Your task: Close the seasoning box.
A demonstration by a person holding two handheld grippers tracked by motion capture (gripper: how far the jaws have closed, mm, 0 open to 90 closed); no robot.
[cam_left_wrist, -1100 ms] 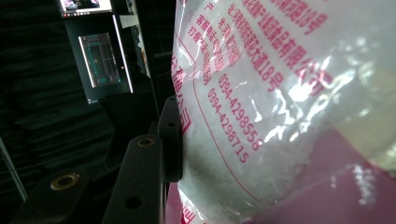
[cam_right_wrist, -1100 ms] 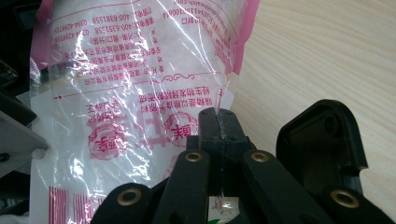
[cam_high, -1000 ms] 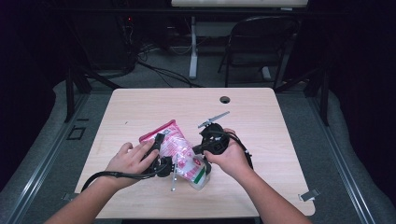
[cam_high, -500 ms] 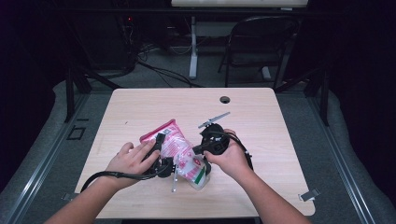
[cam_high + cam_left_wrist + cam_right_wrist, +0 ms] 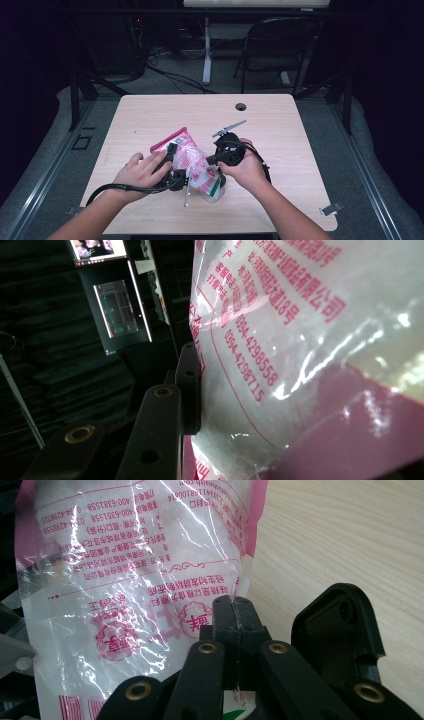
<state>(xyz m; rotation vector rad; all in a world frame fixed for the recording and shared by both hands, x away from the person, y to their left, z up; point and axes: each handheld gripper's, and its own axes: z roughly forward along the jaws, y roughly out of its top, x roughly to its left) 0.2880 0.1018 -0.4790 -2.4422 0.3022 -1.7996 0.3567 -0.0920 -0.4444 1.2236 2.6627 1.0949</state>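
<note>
A plastic bag (image 5: 192, 159) with pink edges, red print and white contents lies between both hands near the table's front. My right gripper (image 5: 234, 605) is shut on the bag's (image 5: 125, 580) sealed edge, and in the high view it (image 5: 216, 172) comes in from the right. My left gripper (image 5: 172, 169) reaches in from the left. Its jaws have just been closing with the bag (image 5: 300, 365) between them, and one of its fingers (image 5: 191, 390) presses flat against the film. The other left finger is hidden behind the bag.
The light wooden table (image 5: 150, 115) has a round cable hole (image 5: 241, 106) near its far edge. A folding chair (image 5: 280, 45) and floor cables (image 5: 165, 70) lie beyond the table. A small metal clip (image 5: 330, 209) sits by the front right corner.
</note>
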